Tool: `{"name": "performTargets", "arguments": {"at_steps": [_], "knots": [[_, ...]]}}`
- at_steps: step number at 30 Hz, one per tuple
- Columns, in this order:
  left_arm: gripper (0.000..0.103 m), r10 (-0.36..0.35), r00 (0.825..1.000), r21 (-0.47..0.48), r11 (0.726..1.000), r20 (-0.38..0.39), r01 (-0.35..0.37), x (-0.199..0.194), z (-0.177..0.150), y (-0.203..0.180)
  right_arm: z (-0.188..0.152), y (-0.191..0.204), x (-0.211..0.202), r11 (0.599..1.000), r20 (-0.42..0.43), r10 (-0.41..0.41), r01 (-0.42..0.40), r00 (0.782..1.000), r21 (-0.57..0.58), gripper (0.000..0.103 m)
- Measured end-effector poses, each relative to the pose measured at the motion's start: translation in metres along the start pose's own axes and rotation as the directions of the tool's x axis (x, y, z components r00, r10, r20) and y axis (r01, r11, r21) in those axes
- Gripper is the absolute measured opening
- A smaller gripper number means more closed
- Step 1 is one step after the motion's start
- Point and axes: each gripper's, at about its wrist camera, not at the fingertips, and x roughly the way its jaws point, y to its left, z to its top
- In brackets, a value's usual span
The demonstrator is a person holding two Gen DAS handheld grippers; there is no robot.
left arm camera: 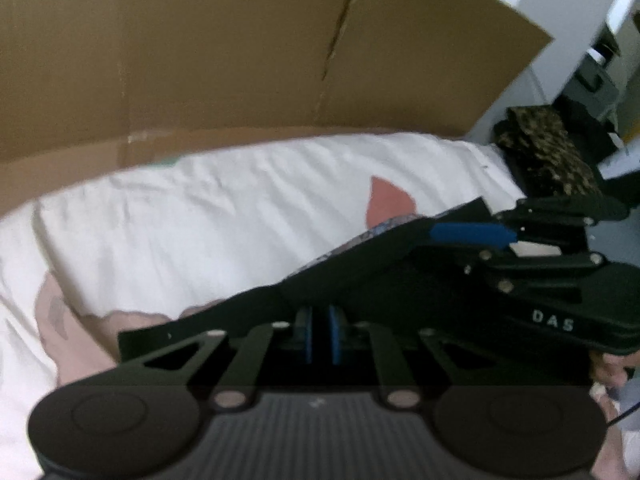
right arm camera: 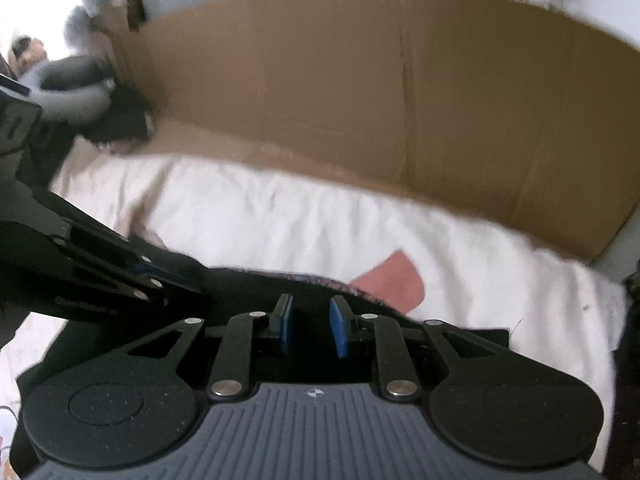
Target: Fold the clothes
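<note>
Left wrist view: your left gripper (left arm camera: 320, 334) pinches the dark garment (left arm camera: 360, 272) at lower centre, the right gripper (right arm camera: 310, 326) likewise clamping it, ready to fold.

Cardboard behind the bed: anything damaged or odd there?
Yes. In the left wrist view the cardboard has a dark split running down from its top edge, right of the middle. The white sheet below it is rumpled; nothing looks spilled.

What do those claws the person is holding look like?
Each claw is matte black: a ribbed grey panel between two round black discs, slotted link bars with silver pins, and two blue pads. The left claw appears in its own view; the right claw bears white letters "DAS" on its side.
</note>
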Motion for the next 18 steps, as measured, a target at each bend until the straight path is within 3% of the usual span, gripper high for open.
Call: {"name": "performTargets", "arguments": {"at_steps": [6, 10, 18], "knots": [[0.015, -0.039, 0.998, 0.060, 0.998, 0.056, 0.036, -0.022, -0.008, -0.021, -0.012, 0.006, -0.022, 0.999, -0.002, 0.039, -0.039, 0.999, 0.007, 0.027], [0.018, -0.023, 0.999, 0.117, 0.993, 0.035, 0.018, -0.012, -0.013, -0.031, -0.025, 0.015, -0.027, 0.999, -0.019, 0.032, -0.033, 0.999, -0.018, 0.028], [0.014, -0.009, 1.000, 0.133, 0.991, 0.023, 0.005, 0.001, -0.015, -0.017, -0.044, 0.015, -0.026, 0.997, -0.058, 0.014, -0.018, 0.998, -0.069, 0.030]]}}
